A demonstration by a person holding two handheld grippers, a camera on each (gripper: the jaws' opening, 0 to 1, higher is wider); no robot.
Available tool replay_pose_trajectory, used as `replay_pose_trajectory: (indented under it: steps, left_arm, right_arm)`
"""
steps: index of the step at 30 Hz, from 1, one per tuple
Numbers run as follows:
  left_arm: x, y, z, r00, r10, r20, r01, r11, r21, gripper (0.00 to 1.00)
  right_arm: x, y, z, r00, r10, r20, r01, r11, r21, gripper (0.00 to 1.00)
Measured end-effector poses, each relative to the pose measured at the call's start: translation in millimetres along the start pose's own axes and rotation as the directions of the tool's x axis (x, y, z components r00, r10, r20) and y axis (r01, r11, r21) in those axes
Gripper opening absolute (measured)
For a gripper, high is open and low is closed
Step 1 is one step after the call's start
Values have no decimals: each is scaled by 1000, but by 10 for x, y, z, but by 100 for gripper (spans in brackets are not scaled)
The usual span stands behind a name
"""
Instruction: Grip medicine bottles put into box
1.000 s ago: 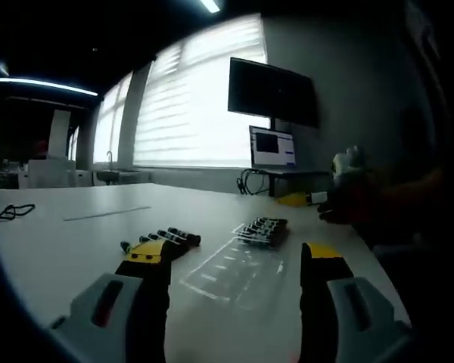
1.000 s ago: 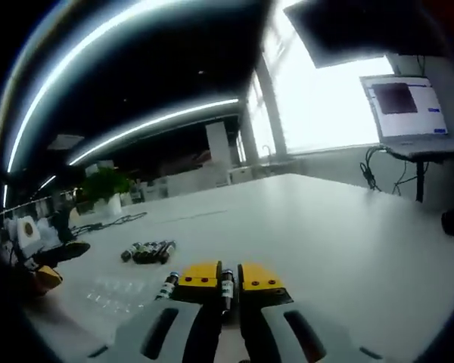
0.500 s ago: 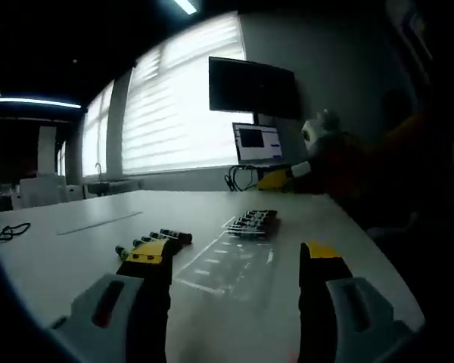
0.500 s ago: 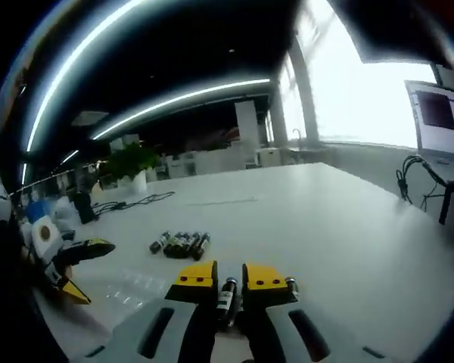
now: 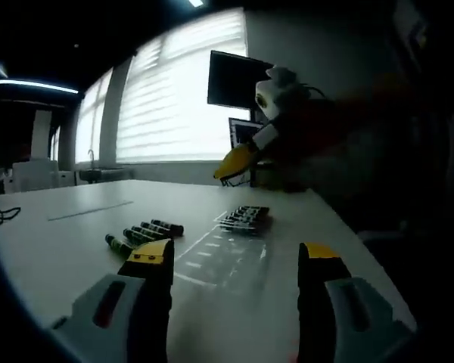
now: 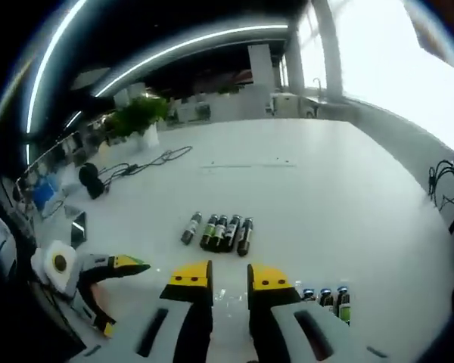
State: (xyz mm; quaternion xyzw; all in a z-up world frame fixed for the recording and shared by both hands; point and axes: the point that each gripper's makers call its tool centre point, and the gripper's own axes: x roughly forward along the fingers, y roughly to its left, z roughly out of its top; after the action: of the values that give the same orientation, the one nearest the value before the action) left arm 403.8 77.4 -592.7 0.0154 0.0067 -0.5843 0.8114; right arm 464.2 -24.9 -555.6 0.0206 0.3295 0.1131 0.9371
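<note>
Two yellow-tipped jaws of the left gripper (image 5: 234, 261) stand wide apart at the bottom of the left gripper view, grey plastic behind the tips, nothing between them. Just beyond them on the smooth white table (image 5: 60, 234) lies a clear, flat, ribbed box (image 5: 225, 261), glassy and hard to trace. At its far end several small bottles (image 5: 244, 218) already sit packed in a row. Left of the box, at centre left of the frame, a loose row of dark slim bottles (image 5: 142, 233) lies on its sides, touching one another. Farther back, in the upper middle, the right gripper (image 5: 231, 165) hangs in the air above the table, its yellow tip pointing down-left from a blurred hand. Behind it are a dark monitor (image 5: 231, 79) and bright slatted blinds (image 5: 178, 98).

In the right gripper view, the right gripper (image 6: 229, 274) has its yellow jaws a narrow gap apart with nothing seen between them. Capped bottles (image 6: 327, 298) stand at lower right beside the jaws. Past the tips, five cylinders (image 6: 219, 231) lie side by side at mid-frame. The left gripper (image 6: 117, 266) shows at lower left. A green plant (image 6: 138, 119) stands far off, upper left.
</note>
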Motion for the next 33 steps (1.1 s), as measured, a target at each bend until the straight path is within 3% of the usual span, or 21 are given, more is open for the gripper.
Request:
replay_pose_trajectory:
  steps: [7,13,15,26,33]
  left_arm:
    - [3,-11,-9,1000,-2,-4,2,1000,9,59]
    - [8,-12,-13,1000,-4,-5,4,1000,-2,59]
    - [9,-14,-15,1000,-4,-6,4,1000,-1,59]
    - [13,-33,-20,1000,-8,-8,8,1000,-4,59]
    - [7,-52,-22,1000,-8,-11,8,1000,6,59]
  right_arm:
    - [155,7,104,998,-10,-68,7,999,-32,14]
    - [349,2,107,984,-10,-179,1,999,-49,12]
    - [405,-7,55,968,-12,-251,-1,999,-50,11]
    - [764,-47,94,926,-20,-377,-10,997,-78,11]
    - [970,-106,5,869,-31,-494,-4,998,-69,7]
